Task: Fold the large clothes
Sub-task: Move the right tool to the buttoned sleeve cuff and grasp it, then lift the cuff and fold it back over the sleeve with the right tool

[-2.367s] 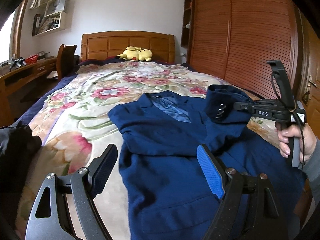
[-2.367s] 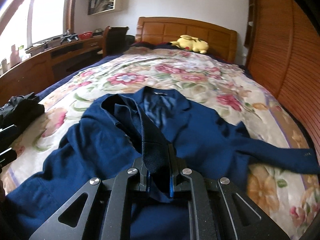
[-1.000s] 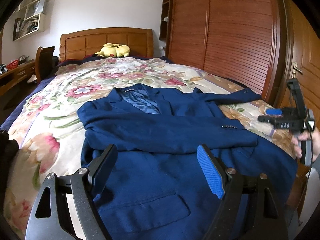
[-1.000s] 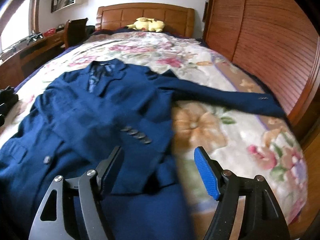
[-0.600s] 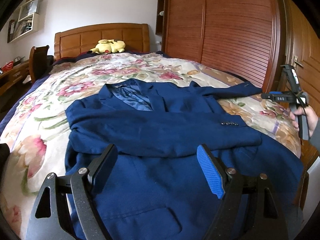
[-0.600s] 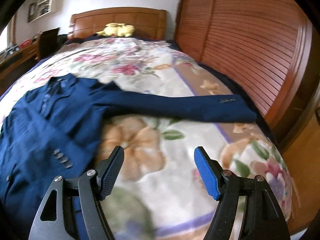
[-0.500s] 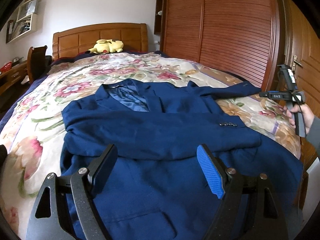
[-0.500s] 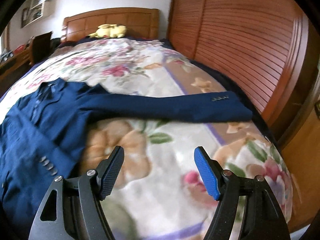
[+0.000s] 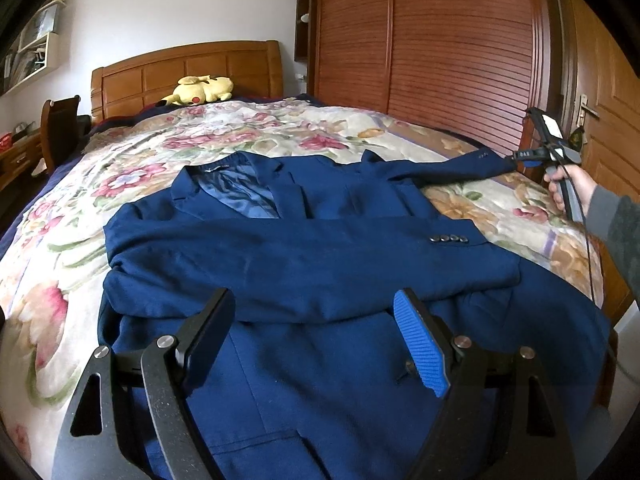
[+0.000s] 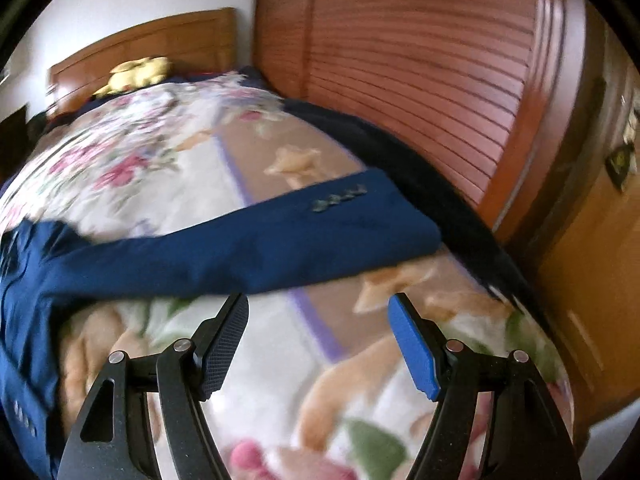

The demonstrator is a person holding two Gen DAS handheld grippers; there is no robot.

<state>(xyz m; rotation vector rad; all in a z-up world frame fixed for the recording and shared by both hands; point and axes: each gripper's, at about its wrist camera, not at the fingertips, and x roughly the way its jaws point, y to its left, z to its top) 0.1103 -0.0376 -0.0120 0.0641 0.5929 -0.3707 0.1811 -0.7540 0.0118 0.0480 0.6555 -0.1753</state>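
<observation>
Navy suit jacket (image 9: pixel 320 264) face-up on floral bed (image 9: pixel 80 216), one sleeve folded across chest, other sleeve (image 10: pixel 248 244) stretched sideways toward wardrobe. Right tool (image 10: pixel 318 344) nearer, jaws wide, empty, just short of sleeve cuff, sleeve's long axis crosswise ahead. Left tool (image 9: pixel 314 340) wide open, empty, over jacket hem.

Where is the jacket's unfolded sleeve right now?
The sleeve lies stretched across the floral bedspread toward the wardrobe side, just ahead of the open right gripper.
</observation>
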